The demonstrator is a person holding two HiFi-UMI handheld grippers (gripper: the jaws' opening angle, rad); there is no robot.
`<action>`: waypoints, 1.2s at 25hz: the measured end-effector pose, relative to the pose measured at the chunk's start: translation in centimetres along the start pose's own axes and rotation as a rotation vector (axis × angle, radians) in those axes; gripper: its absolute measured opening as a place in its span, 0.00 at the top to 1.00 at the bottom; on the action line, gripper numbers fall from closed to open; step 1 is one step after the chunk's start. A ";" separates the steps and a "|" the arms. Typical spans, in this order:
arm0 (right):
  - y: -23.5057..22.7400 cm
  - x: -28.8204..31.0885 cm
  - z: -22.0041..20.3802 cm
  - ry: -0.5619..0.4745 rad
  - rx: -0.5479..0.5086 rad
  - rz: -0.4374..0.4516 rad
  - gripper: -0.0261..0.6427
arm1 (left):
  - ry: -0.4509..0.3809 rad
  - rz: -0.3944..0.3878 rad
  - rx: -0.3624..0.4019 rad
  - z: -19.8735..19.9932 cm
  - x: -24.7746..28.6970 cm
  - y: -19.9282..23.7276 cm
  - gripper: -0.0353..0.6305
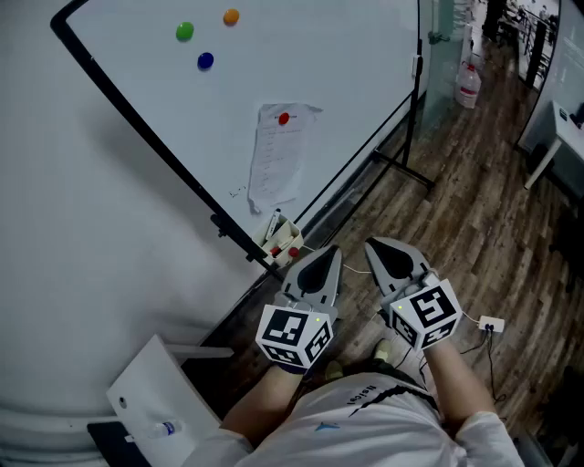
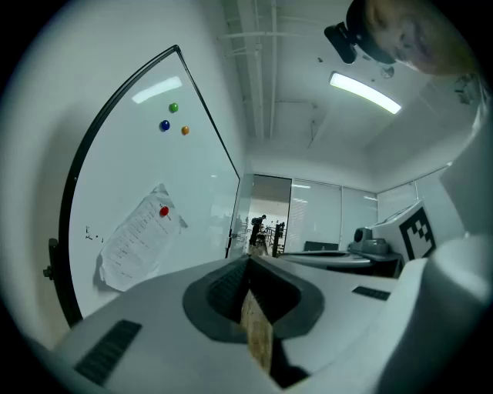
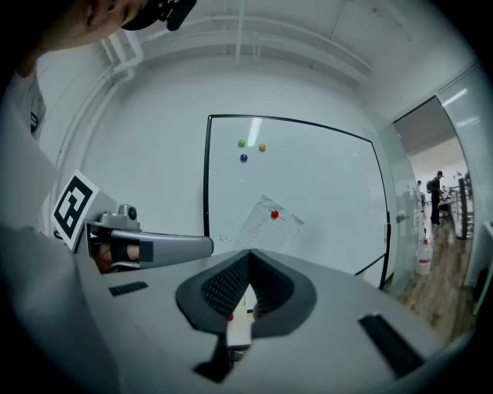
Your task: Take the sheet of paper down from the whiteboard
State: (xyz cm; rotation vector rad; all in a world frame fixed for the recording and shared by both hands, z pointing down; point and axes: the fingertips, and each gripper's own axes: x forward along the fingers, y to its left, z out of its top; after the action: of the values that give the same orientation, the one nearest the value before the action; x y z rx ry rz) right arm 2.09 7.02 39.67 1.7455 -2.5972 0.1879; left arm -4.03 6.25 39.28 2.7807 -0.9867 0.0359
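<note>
Left hand-held gripper (image 1: 321,255) and right hand-held gripper (image 1: 383,248): both pressed together, empty. Sheet of paper (image 1: 276,160) hangs at eleven o'clock on the whiteboard (image 1: 356,73), under a red magnet (image 1: 284,118); probably best to pluck the magnet first.

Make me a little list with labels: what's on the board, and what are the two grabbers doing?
Board: whiteboard, standing on a wood floor
Paper: one sheet of paper up on the board, pinned by a red magnet
Other magnets: green magnet, orange magnet, blue magnet, higher up, holding nothing
Left hand-held gripper: shut, empty, apart from the board
Right hand-held gripper: shut, empty, apart from the board
</note>
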 end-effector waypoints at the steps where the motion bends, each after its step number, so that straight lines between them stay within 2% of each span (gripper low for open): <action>1: -0.3 -0.1 0.0 -0.001 -0.001 0.002 0.94 | 0.000 0.001 0.002 0.0 0.3 -0.2 0.93; 7: -2.1 -0.6 0.0 -0.005 0.026 0.049 0.94 | 0.005 0.026 0.010 -0.4 2.2 -1.2 0.93; 12: -3.9 -1.0 0.0 -0.015 0.035 0.079 0.94 | 0.013 0.075 0.024 -0.9 3.8 -1.3 0.93; 22: -5.6 0.6 1.1 -0.069 0.066 0.201 0.94 | 0.019 0.268 0.082 1.2 4.7 1.8 0.93; 30: -6.2 4.8 2.3 -0.080 0.095 0.236 0.94 | 0.045 0.329 0.131 2.1 5.4 4.9 0.93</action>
State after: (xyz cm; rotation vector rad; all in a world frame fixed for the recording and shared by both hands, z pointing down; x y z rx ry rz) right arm 6.12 0.04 38.29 1.4968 -2.8940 0.2513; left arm -2.96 -1.26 38.58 2.6829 -1.4666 0.2157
